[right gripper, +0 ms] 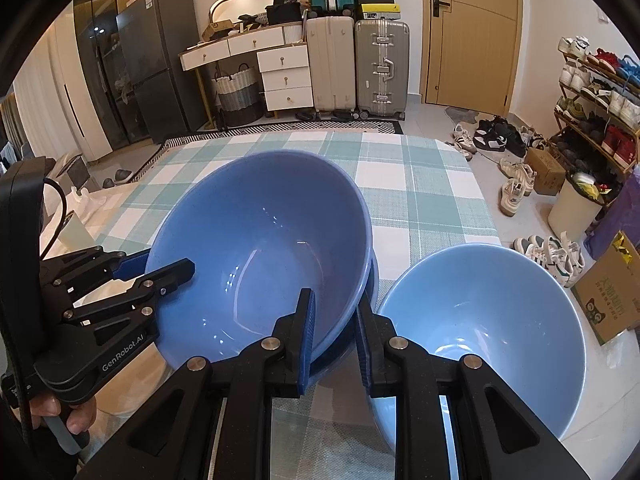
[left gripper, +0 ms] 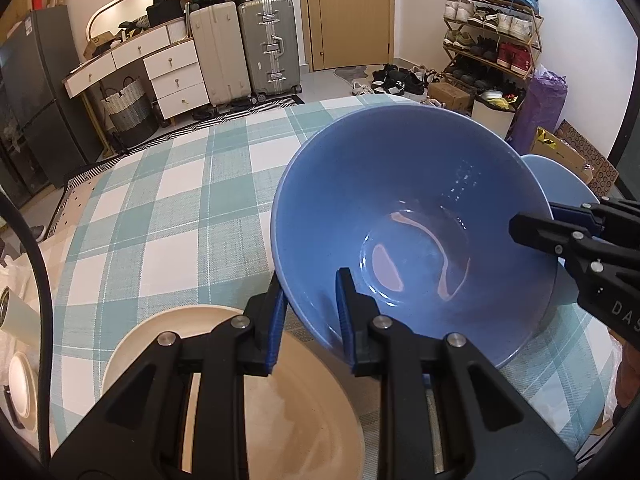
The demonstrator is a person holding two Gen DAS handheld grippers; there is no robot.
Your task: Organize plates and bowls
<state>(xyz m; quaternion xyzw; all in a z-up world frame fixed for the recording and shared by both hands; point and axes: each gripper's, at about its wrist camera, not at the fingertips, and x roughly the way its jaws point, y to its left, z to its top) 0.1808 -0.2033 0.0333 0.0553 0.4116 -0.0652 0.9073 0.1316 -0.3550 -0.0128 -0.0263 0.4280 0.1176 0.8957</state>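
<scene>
A large blue bowl (left gripper: 416, 208) (right gripper: 260, 236) is held tilted above the checked tablecloth, and seems to sit in a second, darker blue bowl whose rim (right gripper: 370, 284) shows beneath it. My left gripper (left gripper: 310, 320) straddles its near rim, one finger inside and one outside, and it also shows in the right wrist view (right gripper: 160, 270). My right gripper (right gripper: 334, 336) straddles the opposite rim the same way and shows in the left wrist view (left gripper: 536, 226). A lighter blue bowl (right gripper: 488, 312) (left gripper: 560, 184) stands to the right. A cream plate (left gripper: 256, 392) lies under my left gripper.
The table (left gripper: 168, 208) has a green and white checked cloth. A small white dish (left gripper: 20, 384) and a pale cup (left gripper: 16, 312) lie at its left edge. Suitcases (right gripper: 360, 64), drawers, a fridge and a shoe rack (left gripper: 492, 36) stand beyond the table.
</scene>
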